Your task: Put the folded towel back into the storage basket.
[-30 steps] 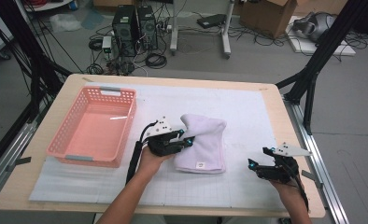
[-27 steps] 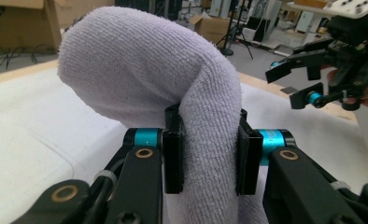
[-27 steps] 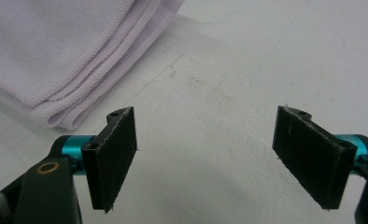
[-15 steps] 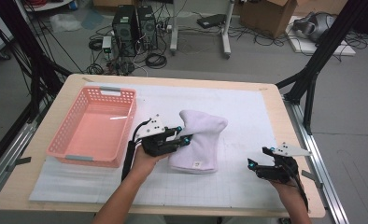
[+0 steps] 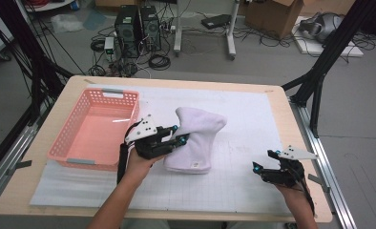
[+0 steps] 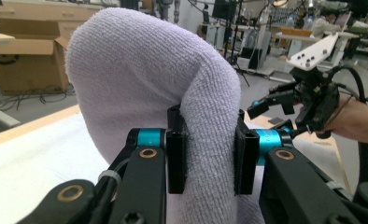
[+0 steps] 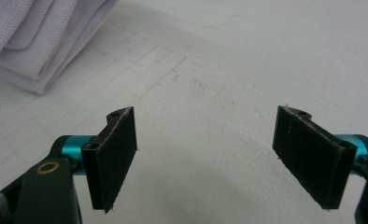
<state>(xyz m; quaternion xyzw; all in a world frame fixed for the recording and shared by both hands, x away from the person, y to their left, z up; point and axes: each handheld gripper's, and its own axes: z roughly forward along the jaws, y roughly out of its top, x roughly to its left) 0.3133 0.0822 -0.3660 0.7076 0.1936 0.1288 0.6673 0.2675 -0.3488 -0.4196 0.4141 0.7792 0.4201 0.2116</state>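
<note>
A folded white towel (image 5: 195,138) lies mid-table on the white gridded mat (image 5: 243,109), its left side lifted. My left gripper (image 5: 176,135) is shut on that folded edge; in the left gripper view both pads (image 6: 176,149) squeeze the thick terry towel (image 6: 140,74), which bulges up above them. My right gripper (image 5: 264,166) rests near the table's right front, open, with nothing between its jaws. In the right gripper view the right gripper (image 7: 205,149) stands wide over bare mat (image 7: 210,84), and the towel's stacked edges (image 7: 42,42) lie at upper left.
A pink plastic basket (image 5: 67,151) sits empty at the left of the table, just left of my left hand. The wooden table edge (image 5: 176,82) borders the mat. Black frame legs (image 5: 319,71) and cables stand beyond the table.
My left gripper has lifted the towel's left side and carried it leftward toward the basket; the towel now humps up. The right gripper has stayed put.
</note>
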